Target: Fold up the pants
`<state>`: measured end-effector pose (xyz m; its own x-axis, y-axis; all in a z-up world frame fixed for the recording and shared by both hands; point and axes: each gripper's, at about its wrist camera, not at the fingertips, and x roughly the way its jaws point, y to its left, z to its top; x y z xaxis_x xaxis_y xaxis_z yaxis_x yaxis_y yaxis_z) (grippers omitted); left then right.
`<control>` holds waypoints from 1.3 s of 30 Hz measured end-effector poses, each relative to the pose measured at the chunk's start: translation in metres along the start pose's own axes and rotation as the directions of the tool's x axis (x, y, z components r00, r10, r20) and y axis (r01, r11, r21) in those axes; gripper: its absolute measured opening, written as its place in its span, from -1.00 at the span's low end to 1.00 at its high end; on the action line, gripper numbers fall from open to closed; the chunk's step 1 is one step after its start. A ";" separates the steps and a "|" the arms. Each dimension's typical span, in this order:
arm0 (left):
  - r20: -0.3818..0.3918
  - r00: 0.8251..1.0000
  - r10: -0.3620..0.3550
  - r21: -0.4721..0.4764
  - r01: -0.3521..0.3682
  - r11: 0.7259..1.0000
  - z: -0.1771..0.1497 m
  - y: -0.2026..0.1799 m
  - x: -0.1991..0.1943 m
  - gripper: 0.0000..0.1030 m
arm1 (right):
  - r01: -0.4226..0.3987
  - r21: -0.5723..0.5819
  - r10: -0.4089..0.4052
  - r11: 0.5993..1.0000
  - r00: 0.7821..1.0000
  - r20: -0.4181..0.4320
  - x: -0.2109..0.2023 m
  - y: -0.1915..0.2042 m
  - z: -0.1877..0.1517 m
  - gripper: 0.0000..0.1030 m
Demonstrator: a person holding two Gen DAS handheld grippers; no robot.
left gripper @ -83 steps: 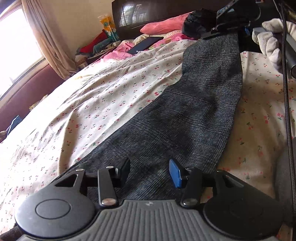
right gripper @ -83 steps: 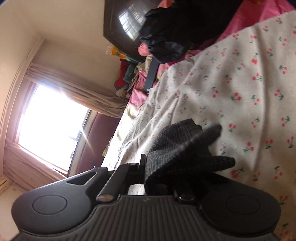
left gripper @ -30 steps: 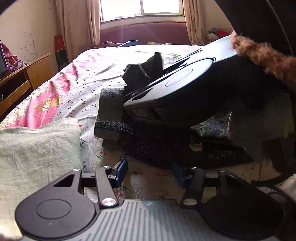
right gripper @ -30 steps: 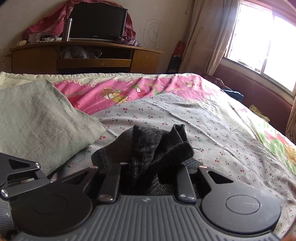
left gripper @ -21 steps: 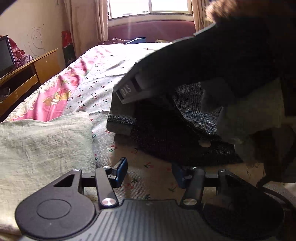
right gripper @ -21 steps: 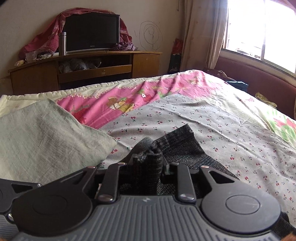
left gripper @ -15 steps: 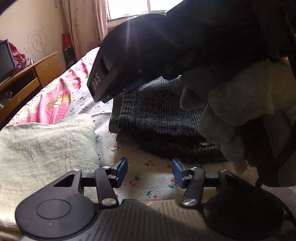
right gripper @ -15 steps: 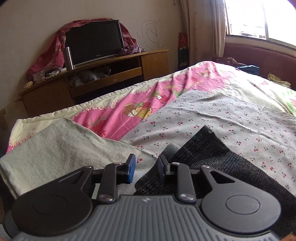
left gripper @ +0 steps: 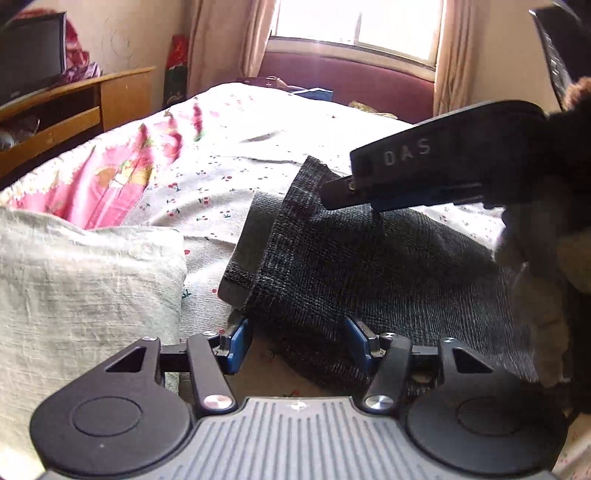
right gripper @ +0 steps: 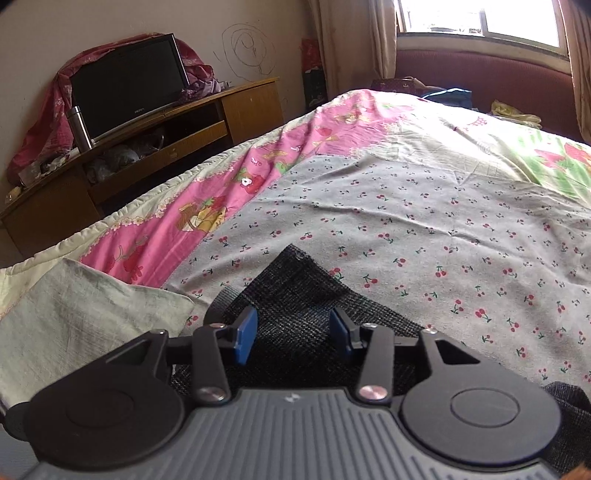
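The dark grey checked pants lie folded over on the cherry-print bedsheet, with the grey waistband sticking out at their left edge. My left gripper is open and low at the pants' near corner, with fabric between its blue pads. My right gripper hovers just above the pants in the left wrist view. In the right wrist view it is open and empty over the pants.
A pale green pillow lies left of the pants and shows in the right wrist view. A wooden TV stand with a black TV stands beyond the bed. A window and maroon couch are at the far end.
My right gripper let go of the pant end it carried, opened and lifted slightly. My left gripper moved forward to the pants' near corner and stayed open.
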<state>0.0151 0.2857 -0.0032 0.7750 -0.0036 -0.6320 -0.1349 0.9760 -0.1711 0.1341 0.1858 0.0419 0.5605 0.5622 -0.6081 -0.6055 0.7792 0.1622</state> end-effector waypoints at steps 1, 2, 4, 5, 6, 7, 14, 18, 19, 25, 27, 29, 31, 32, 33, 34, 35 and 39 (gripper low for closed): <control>0.004 1.000 -0.003 -0.020 0.004 1.000 0.001 0.002 0.002 0.37 | -0.010 0.006 0.010 1.000 1.000 0.002 0.000 -0.001 -0.001 -0.12; 0.008 1.000 0.003 -0.035 -0.003 0.999 0.001 0.003 0.004 0.37 | -0.018 0.003 0.018 1.000 1.000 0.003 0.000 -0.002 -0.002 -0.12; 0.032 0.999 0.016 -0.026 -0.015 1.000 0.002 0.001 0.003 0.33 | 0.010 -0.031 -0.010 0.999 1.000 0.005 0.002 0.001 -0.004 -0.11; 0.047 0.999 0.022 -0.015 -0.022 1.000 0.001 0.000 0.000 0.28 | 0.022 -0.043 -0.022 0.999 1.000 0.006 0.004 0.002 -0.004 -0.11; 0.065 0.997 0.033 0.003 -0.034 0.999 -0.001 -0.003 -0.004 0.18 | 0.019 -0.047 -0.020 0.999 1.000 -0.002 0.006 0.001 -0.001 -0.10; 0.079 0.996 0.040 0.020 -0.041 0.999 -0.003 -0.004 -0.007 0.09 | 0.018 -0.047 -0.018 0.999 1.000 -0.001 0.008 0.000 0.001 -0.10; 0.110 0.993 0.036 0.016 -0.038 0.999 -0.005 -0.003 -0.020 -0.24 | -0.147 -0.072 0.144 0.986 0.989 -0.041 0.024 -0.031 0.023 0.17; 0.081 0.997 -0.003 -0.022 0.005 1.000 -0.001 0.004 -0.006 -0.02 | -0.251 -0.056 0.240 0.966 0.959 -0.152 0.042 -0.050 0.025 0.19; 0.077 0.997 -0.015 -0.032 0.018 0.999 0.000 0.005 -0.003 0.10 | -0.269 -0.053 0.258 0.962 0.952 -0.164 0.044 -0.053 0.027 0.21; 0.077 0.997 0.015 0.013 -0.016 1.000 -0.006 -0.009 0.001 0.30 | -0.389 0.032 0.385 0.921 0.894 -0.228 0.064 -0.071 0.031 0.24; 0.091 0.996 0.021 -0.001 -0.021 1.000 -0.007 -0.005 -0.002 0.10 | -0.404 0.073 0.409 0.912 0.882 -0.234 0.063 -0.075 0.030 0.03; 0.096 0.995 0.018 -0.020 -0.016 1.000 -0.008 0.001 -0.005 -0.18 | -0.407 0.070 0.411 0.911 0.878 -0.245 0.056 -0.074 0.028 -0.39; 0.111 0.994 0.001 -0.051 0.004 0.999 -0.007 0.007 -0.009 -0.35 | -0.391 0.040 0.389 0.920 0.891 -0.233 0.042 -0.070 0.027 -0.59; 0.119 0.993 -0.002 -0.056 0.009 0.998 -0.006 0.008 -0.011 -0.36 | -0.385 0.034 0.382 0.922 0.896 -0.226 0.038 -0.068 0.027 -0.70; 0.130 0.992 -0.002 -0.059 0.010 0.998 -0.005 0.008 -0.012 -0.38 | -0.377 0.022 0.372 0.926 0.903 -0.214 0.032 -0.065 0.029 -0.74; 0.141 0.990 0.001 -0.060 0.008 0.998 -0.004 0.007 -0.014 -0.40 | -0.372 0.017 0.368 0.928 0.907 -0.206 0.029 -0.063 0.029 -0.76; 0.151 0.989 0.001 -0.059 0.008 0.998 -0.002 0.007 -0.015 -0.40 | -0.368 0.011 0.362 0.930 0.911 -0.198 0.026 -0.061 0.031 -0.77; 0.220 0.975 0.027 -0.062 -0.013 0.998 0.007 0.009 -0.030 -0.41 | -0.365 0.011 0.362 0.931 0.920 -0.151 0.022 -0.055 0.039 -0.79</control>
<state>-0.0051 0.2963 0.0192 0.8877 0.0703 -0.4549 -0.1833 0.9605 -0.2093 0.2021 0.1664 0.0498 0.2109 0.7574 -0.6180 -0.7618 0.5235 0.3816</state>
